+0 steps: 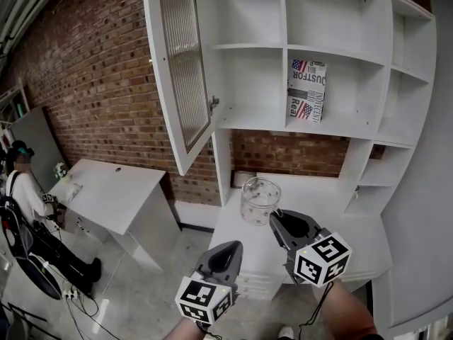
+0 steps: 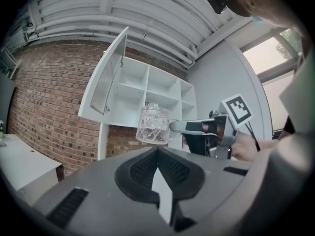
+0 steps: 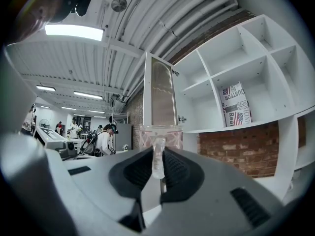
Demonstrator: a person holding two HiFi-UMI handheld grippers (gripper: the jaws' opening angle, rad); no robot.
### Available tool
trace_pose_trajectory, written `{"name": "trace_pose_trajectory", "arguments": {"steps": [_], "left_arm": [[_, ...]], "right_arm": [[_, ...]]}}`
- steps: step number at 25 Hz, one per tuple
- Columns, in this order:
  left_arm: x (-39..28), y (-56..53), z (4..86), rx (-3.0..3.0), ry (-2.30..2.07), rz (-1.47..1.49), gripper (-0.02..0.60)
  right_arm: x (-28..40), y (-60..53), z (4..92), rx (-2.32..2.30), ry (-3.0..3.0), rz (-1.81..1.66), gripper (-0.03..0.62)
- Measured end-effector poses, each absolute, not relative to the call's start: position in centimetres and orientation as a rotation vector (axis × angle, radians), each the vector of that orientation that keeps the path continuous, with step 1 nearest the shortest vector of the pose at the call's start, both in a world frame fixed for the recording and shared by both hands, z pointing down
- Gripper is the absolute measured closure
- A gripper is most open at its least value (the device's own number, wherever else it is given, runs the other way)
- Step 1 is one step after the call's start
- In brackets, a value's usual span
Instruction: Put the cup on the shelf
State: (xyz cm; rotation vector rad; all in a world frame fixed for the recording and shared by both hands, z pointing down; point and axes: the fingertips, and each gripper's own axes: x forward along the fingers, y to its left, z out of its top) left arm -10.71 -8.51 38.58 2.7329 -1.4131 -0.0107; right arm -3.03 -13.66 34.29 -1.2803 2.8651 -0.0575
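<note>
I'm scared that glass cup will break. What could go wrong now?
The right gripper pinches the glass cup only by its thin handle, so it might swing or slip and smash. The open cabinet door juts out beside the shelf; the cup could bump it on the way up.

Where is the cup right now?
Centre of the head view, the cup hangs by its handle from the right gripper, above the white counter and below the shelf.
</note>
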Motion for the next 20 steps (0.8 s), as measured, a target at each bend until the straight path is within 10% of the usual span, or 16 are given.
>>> {"name": "trace_pose_trajectory", "arguments": {"steps": [20], "left_arm": [[-9.7, -14.6, 38.0, 2.737, -1.418, -0.034, 0.577]], "right_arm": [[-3.3, -20.4, 32.7, -1.25, 2.896, -0.012, 0.559]]}}
